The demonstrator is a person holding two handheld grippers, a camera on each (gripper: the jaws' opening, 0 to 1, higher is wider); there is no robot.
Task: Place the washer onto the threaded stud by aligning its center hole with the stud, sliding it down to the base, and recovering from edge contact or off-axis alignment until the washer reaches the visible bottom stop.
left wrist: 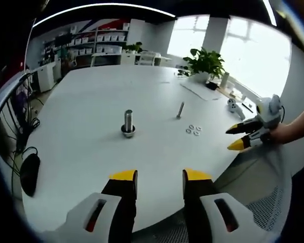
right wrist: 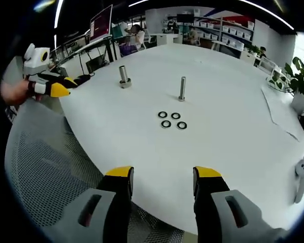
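Several small dark-rimmed washers lie flat in a cluster near the middle of the white round table; in the left gripper view the washers look tiny. A thin threaded stud stands upright just beyond them, also the stud. A thicker metal post on a round base stands farther off, the same post. My right gripper is open and empty over the table's near edge. My left gripper is open and empty too. The right gripper enters the left gripper view from the right, held by a hand.
A grey mesh chair back sits below the table edge. A white controller lies at the table's right rim. A potted plant and papers rest at the far side. A black mouse-like object lies at the left.
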